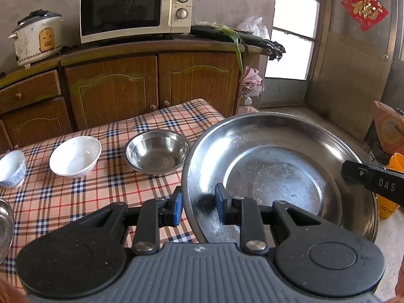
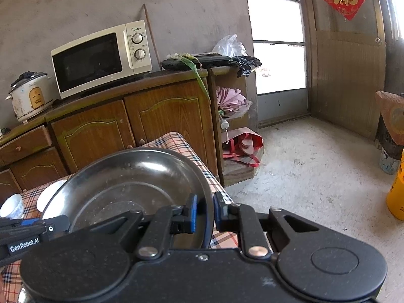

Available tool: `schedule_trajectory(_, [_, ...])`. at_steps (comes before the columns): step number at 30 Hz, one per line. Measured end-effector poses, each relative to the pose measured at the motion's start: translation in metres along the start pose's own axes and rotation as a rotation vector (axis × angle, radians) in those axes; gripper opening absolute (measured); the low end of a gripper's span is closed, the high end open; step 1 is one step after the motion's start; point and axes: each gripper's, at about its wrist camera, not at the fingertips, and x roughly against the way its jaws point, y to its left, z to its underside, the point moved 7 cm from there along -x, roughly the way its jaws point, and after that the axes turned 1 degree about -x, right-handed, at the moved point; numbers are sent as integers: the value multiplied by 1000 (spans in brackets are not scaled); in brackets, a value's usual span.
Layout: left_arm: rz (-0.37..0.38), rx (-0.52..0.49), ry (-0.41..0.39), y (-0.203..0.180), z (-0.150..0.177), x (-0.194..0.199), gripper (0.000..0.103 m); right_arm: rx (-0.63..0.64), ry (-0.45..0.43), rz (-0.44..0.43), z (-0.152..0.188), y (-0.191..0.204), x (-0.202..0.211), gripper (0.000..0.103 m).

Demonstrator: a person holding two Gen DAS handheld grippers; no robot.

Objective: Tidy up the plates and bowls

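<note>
A: Table (image 1: 75,202) carrying what?
B: One steel basin (image 1: 277,151), being held above its edge; left gripper (image 1: 198,205) and right gripper (image 2: 205,213) clamping opposite rims.
A: Only the left view showing?
B: One steel bowl (image 1: 157,152). White bowls: two.

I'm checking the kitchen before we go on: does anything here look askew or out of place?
The large steel plate is off the checked table, tilted and hanging past the table's edge, gripped at its rim by the left tongs and right tongs. A green leaf droops over the cabinet edge.
</note>
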Motion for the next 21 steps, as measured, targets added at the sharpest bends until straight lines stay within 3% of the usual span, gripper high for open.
schedule_trajectory(21, [-14,27,-20,15,5,22,26,34,-17,-23,1,15,19,18])
